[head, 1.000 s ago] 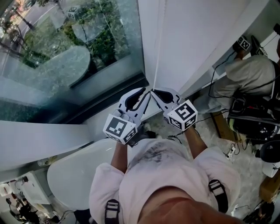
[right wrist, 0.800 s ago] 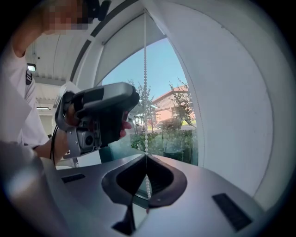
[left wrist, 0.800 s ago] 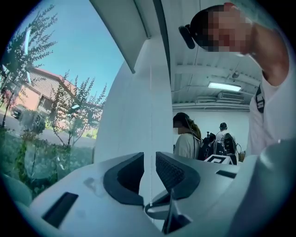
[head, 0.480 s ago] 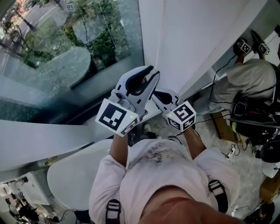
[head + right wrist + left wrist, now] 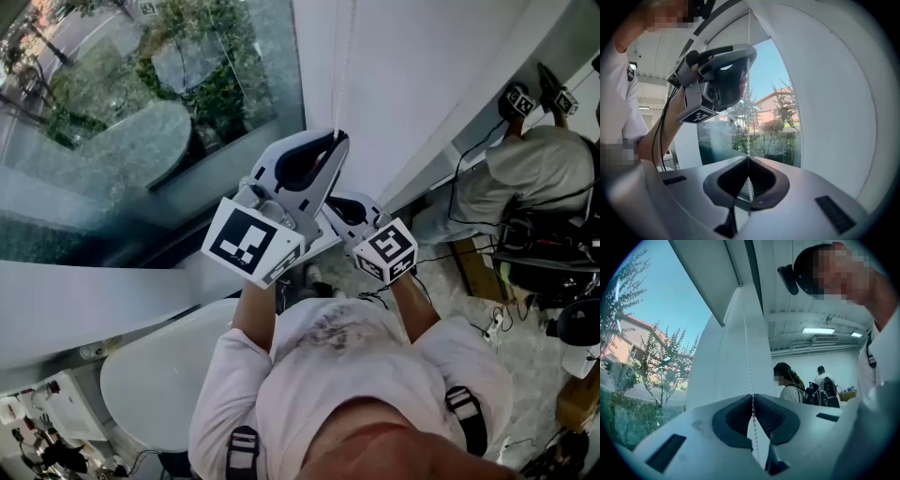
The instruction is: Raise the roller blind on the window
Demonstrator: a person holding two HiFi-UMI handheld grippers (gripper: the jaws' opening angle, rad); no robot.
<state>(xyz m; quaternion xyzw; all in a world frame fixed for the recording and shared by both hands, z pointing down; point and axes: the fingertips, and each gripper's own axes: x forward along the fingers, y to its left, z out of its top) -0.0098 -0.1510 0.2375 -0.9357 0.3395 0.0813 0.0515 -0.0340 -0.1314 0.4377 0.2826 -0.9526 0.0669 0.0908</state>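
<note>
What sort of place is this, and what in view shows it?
Probably an indoor workroom or lab: a large window onto trees, strip ceiling lights, and other people in the room.

The left gripper sits above the right gripper on the bead chain, right of the window glass. Another person is further right.

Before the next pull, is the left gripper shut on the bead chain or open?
Shut on it: in the left gripper view, the left gripper's jaws meet, with the bead chain pinched between them.
</note>
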